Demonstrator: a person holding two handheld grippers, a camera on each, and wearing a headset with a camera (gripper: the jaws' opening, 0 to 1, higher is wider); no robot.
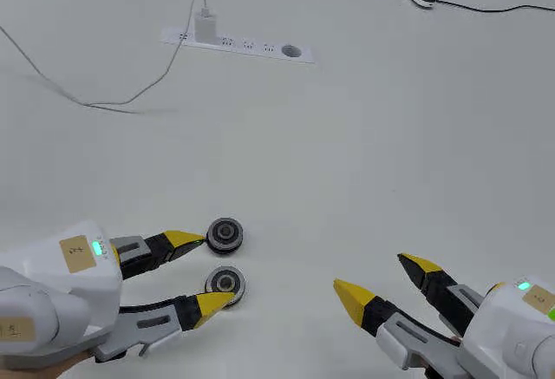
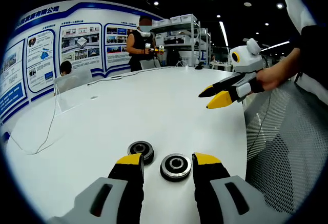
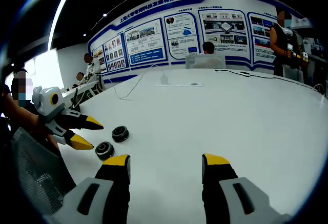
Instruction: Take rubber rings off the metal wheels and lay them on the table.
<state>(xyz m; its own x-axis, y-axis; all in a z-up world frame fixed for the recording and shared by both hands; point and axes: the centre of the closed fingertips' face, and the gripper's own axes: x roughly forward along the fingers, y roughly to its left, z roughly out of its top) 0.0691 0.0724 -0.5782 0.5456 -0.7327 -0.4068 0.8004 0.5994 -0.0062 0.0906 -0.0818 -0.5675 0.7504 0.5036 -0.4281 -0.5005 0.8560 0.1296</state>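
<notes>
In the head view, 2 round metal wheels with black rubber rings lay on the smooth white table (image 1: 373, 136), a far wheel (image 1: 225, 235) and a near wheel (image 1: 225, 284). The left gripper (image 1: 215, 268) stood spread, yellow tips flanking the near wheel, grasping nothing. The right gripper (image 1: 368, 271) gaped wide apart. Tan stickers (image 1: 76, 253) bore unreadable marks. A white power strip (image 1: 238, 45) held a charger (image 1: 206, 25). In the left gripper view, the near wheel sat just ahead of the jaws. In the right gripper view, blue wall posters (image 3: 146, 42) carried writing too small to read
</notes>
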